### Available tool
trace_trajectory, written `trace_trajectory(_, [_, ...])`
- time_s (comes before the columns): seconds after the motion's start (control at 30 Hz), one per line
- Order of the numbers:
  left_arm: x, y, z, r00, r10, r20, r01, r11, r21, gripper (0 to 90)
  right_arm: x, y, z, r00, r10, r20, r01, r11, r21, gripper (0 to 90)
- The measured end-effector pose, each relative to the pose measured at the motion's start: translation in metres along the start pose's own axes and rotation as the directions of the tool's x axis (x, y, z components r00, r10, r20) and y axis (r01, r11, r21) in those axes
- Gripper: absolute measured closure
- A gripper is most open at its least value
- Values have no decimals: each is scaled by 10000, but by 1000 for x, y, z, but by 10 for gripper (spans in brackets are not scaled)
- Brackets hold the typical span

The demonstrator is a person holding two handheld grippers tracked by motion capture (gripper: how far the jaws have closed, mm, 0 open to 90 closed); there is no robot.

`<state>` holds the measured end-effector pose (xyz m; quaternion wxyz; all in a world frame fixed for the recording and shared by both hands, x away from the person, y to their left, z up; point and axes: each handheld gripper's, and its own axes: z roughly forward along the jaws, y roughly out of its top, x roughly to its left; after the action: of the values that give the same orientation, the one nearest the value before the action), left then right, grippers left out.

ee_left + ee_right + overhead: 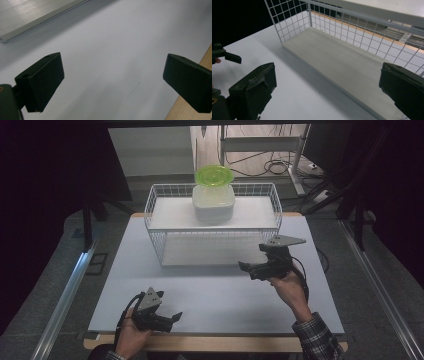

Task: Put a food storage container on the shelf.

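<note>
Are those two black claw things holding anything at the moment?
No. The left gripper and the right gripper both stand open with nothing between their jaws, above the white table.

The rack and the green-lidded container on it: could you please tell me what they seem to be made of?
Rack: white coated wire mesh walls, thin grid bars; pale matte shelf boards, perhaps painted wood.
Container: translucent whitish plastic, probably, slightly glossy.
Lid: translucent lime-green plastic, light glowing through it.
</note>
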<state>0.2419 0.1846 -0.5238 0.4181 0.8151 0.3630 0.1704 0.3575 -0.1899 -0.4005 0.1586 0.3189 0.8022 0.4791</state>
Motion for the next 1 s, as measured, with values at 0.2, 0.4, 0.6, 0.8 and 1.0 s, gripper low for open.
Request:
trace_trajectory(0.2, [0, 0, 0, 10000, 42, -31, -42, 10000, 29, 29, 2, -12, -6, 10000, -31, 25, 30, 9999, 168, 13])
trace_trajectory(0.4, [0, 0, 1, 10000, 71, -48, -71, 10000, 45, 28, 3, -26, -13, 9999, 21, 122, -25, 9996, 281, 13])
trace_trajectory(0.6, [0, 0, 2, 9999, 127, -108, -126, 9999, 77, 28, 4, -40, -19, 9996, 17, 299, -28, 9993, 366, 13])
trace_trajectory(0.8, [-1, -1, 2, 9998, 147, -121, -146, 9998, 101, 27, 1, -56, -21, 9986, 69, 531, -92, 9990, 448, 13])
trace_trajectory(1.0, [-1, -1, 2, 9998, 156, -122, -155, 9998, 100, 26, 0, -70, -22, 9975, 175, 681, -215, 9981, 572, 10])
